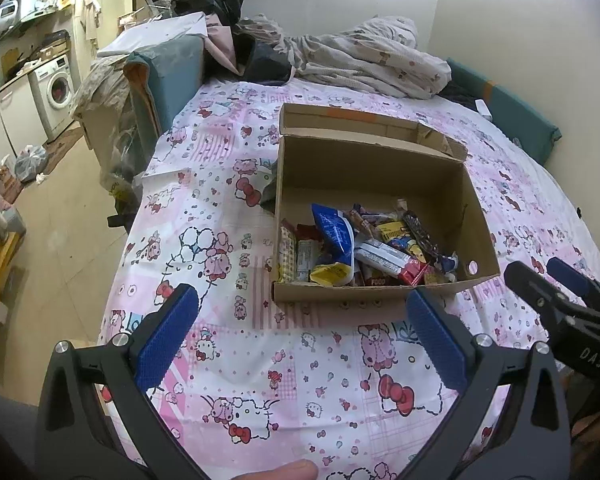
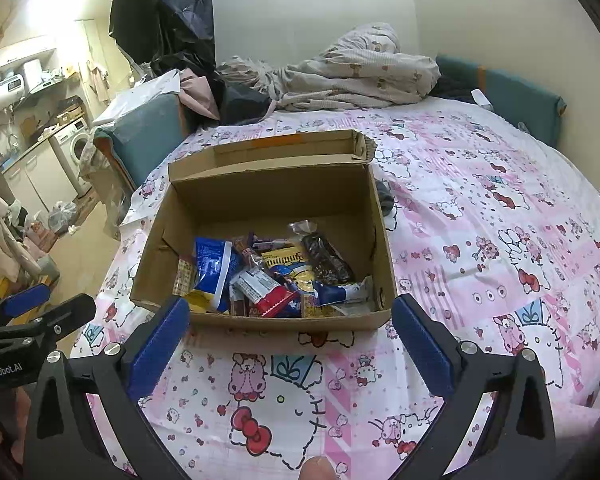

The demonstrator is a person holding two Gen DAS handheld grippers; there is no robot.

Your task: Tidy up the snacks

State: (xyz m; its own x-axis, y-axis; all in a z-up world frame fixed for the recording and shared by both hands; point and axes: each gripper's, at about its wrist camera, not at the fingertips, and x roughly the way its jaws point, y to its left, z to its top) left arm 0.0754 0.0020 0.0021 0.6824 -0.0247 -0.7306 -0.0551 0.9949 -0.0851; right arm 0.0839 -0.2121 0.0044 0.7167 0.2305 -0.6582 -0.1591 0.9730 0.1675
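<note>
An open cardboard box point(image 1: 380, 168) point(image 2: 268, 196) rests on a pink cartoon-print bed sheet, its flap folded back. Inside lies a heap of several wrapped snacks point(image 1: 364, 248) point(image 2: 276, 276), among them a blue pouch point(image 1: 334, 232) point(image 2: 212, 268), a red-and-white bar point(image 1: 392, 262) point(image 2: 266, 290) and a dark chocolate pack point(image 2: 326, 260). My left gripper point(image 1: 300, 332) hovers open just short of the box's near wall, nothing between its blue pads. My right gripper point(image 2: 292, 340) is open too, in front of the same wall. Each gripper shows at the edge of the other's view.
A crumpled blanket point(image 1: 372, 56) and dark clothes lie at the far end of the bed. Teal cushions point(image 1: 512, 116) line the right wall. Left of the bed are a teal chair point(image 1: 168, 76), a tiled floor with bags point(image 1: 30, 162) and a washing machine point(image 1: 58, 90).
</note>
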